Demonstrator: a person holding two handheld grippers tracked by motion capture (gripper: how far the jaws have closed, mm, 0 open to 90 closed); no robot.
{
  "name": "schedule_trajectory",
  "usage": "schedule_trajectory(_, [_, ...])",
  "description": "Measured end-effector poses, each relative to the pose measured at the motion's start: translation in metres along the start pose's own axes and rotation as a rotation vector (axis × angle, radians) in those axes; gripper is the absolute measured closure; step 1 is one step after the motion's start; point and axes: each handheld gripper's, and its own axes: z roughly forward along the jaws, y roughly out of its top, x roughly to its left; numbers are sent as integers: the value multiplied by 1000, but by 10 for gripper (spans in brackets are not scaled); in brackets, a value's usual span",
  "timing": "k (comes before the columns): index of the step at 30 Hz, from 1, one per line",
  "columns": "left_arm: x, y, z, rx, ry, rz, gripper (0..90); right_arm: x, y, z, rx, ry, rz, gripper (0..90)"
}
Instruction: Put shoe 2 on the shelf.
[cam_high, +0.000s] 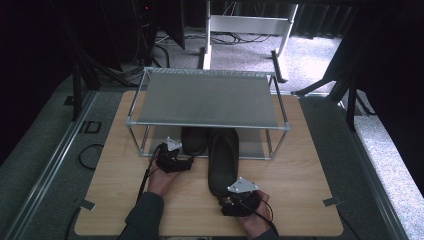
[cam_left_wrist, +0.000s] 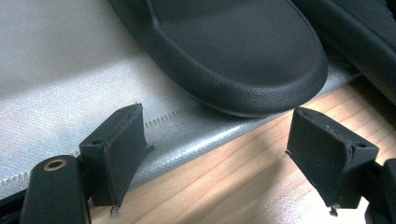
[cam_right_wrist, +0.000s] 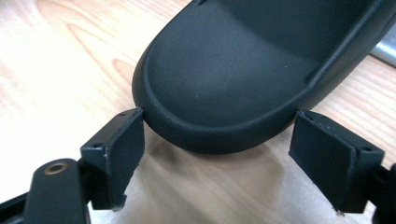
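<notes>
- Two black rubber slide sandals are seen in the high view: the left sandal (cam_high: 194, 140) lies tucked under the grey mesh-topped metal-frame shoe rack (cam_high: 205, 100), the right sandal (cam_high: 223, 160) juts out of the rack onto the light wooden tabletop (cam_high: 300, 170).
- The left gripper (cam_high: 186, 161) is held just beside the left sandal's heel, jaws released, nothing gripped.
- The rack's grey fabric lower shelf (cam_left_wrist: 60, 70) under the left sandal (cam_left_wrist: 233, 51) is resolved in the left gripper view, its stitched edge overlapping the wood.
- The right gripper (cam_high: 239, 197) is placed at the near end of the right sandal.
- In the right gripper view the rounded heel (cam_right_wrist: 224, 84) sits just ahead of the spread jaws; released, pads apart from the rubber.
- Access from above is blocked by the rack's top shelf and corner posts.
- Bare tabletop is left open on both sides of the rack and along the near edge.
</notes>
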Motion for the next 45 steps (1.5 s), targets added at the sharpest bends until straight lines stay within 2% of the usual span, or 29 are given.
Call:
schedule_trajectory(4, [0, 0, 0, 0, -1, 1, 201, -5, 4, 3, 2, -12, 35, 226])
schedule_trajectory(10, [1, 0, 0, 0, -3, 1, 201, -13, 16, 3, -39, -36, 57, 246])
schedule_trajectory(12, [1, 0, 0, 0, -5, 1, 201, -21, 24, 6, -56, -48, 77, 251])
schedule_trajectory(18, [1, 0, 0, -1, -10, 0, 201, -35, 34, 19, -46, -53, 103, 279])
schedule_trajectory(28, [2, 0, 0, -6, -14, -7, 201, -44, 45, 34, -57, -85, 99, 279])
schedule_trajectory(30, [2, 0, -1, -7, -18, -8, 201, -50, 50, 41, -58, -92, 104, 290])
schedule_trajectory(35, [2, 0, -1, -3, -18, -2, 201, -57, 58, 52, -62, -63, 86, 326])
schedule_trajectory(38, [1, 0, 0, 2, -11, 9, 201, -59, 62, 56, -61, -61, 76, 328])
schedule_trajectory(45, [-2, 0, 0, 7, 1, 24, 201, -63, 64, 63, -77, -61, 95, 330])
